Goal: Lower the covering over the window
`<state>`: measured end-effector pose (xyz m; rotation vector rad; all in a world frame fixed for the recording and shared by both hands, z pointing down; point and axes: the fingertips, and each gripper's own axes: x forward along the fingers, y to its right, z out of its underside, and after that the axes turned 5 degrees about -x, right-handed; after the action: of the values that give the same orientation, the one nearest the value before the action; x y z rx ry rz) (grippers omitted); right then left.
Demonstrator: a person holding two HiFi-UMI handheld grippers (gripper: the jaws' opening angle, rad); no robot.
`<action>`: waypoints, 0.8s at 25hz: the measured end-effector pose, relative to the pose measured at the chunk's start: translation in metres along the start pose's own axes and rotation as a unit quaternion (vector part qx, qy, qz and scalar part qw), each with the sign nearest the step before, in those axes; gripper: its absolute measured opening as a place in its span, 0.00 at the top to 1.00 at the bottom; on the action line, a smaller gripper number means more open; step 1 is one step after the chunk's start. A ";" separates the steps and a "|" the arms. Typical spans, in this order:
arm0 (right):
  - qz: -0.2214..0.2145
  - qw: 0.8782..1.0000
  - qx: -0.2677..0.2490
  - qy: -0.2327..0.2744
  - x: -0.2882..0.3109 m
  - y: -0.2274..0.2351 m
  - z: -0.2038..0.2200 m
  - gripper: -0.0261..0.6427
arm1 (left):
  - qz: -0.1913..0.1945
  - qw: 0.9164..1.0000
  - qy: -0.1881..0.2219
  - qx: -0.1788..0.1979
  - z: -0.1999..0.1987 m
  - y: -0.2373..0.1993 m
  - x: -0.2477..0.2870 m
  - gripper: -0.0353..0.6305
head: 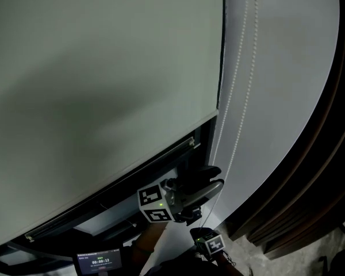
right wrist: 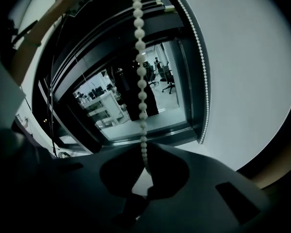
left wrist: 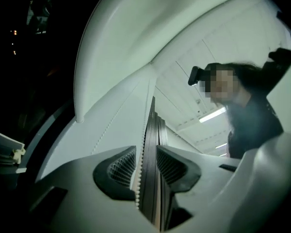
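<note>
Right gripper view: round-beaded white chain (right wrist: 141, 96) inside closed right tool (right wrist: 144, 171)

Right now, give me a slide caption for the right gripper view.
Right gripper clamped on the blind's bead chain, with uncovered window glass behind it.

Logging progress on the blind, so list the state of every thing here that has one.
Roller blind: partly lowered; a strip of window under its bottom bar is uncovered.
Bead chain: hangs in two strands beside the blind, with one strand gripped.
Left gripper: open; the chain runs between its jaws, unpinched.
Right gripper: shut on the chain.
</note>
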<state>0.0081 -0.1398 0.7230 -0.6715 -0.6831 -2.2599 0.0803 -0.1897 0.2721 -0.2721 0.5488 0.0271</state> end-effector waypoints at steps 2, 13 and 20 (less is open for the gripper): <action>-0.001 1.000 -0.002 0.000 0.000 -0.002 -0.001 0.95 | -0.002 1.000 -0.010 0.002 -0.001 -0.006 0.005 0.74; -0.001 1.000 0.002 -0.014 -0.002 -0.008 0.011 0.95 | -0.080 0.991 -0.071 0.077 0.003 -0.041 0.005 0.77; 0.017 1.000 0.015 -0.002 -0.005 0.002 0.013 0.95 | -0.079 0.989 -0.074 0.098 0.004 -0.033 -0.003 0.94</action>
<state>0.0161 -0.1305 0.7295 -0.6677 -0.7008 -2.2144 0.0828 -0.2203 0.2848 -0.1190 0.3784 -0.1590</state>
